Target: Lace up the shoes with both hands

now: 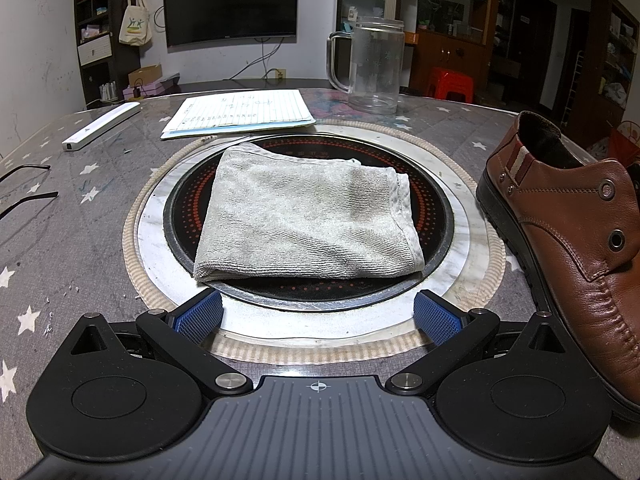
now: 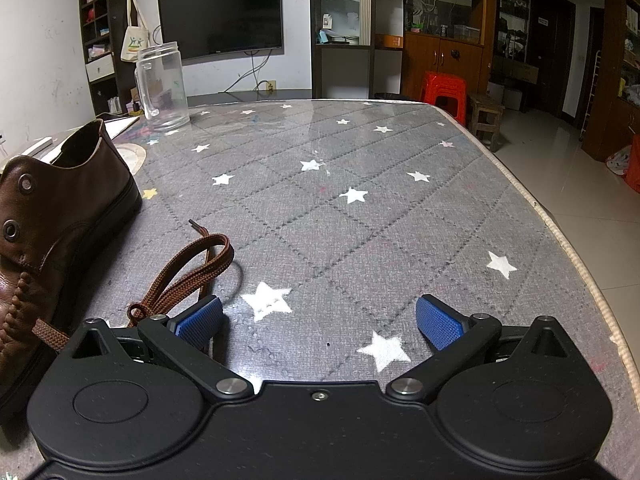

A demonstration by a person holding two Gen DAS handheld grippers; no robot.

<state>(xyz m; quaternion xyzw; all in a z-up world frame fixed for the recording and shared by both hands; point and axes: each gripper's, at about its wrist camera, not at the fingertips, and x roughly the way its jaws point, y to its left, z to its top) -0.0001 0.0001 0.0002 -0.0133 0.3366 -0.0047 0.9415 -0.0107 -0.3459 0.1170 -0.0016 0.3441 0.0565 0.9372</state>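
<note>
A brown leather shoe (image 1: 568,236) with metal eyelets stands on the table at the right of the left wrist view; it also shows at the left of the right wrist view (image 2: 52,220). A brown shoelace (image 2: 192,268) lies loose on the table beside the shoe, running under my right gripper's left finger. My left gripper (image 1: 318,316) is open and empty, to the left of the shoe, over the round hotplate rim. My right gripper (image 2: 320,320) is open and empty, to the right of the shoe, its left pad (image 2: 200,322) close to the lace.
A folded grey towel (image 1: 308,220) lies on the round hotplate (image 1: 436,204) in the table's middle. Behind it are a paper pad (image 1: 240,114), a clear glass jug (image 1: 374,64) and a white bar (image 1: 100,126). The table's right edge (image 2: 560,224) drops to the floor.
</note>
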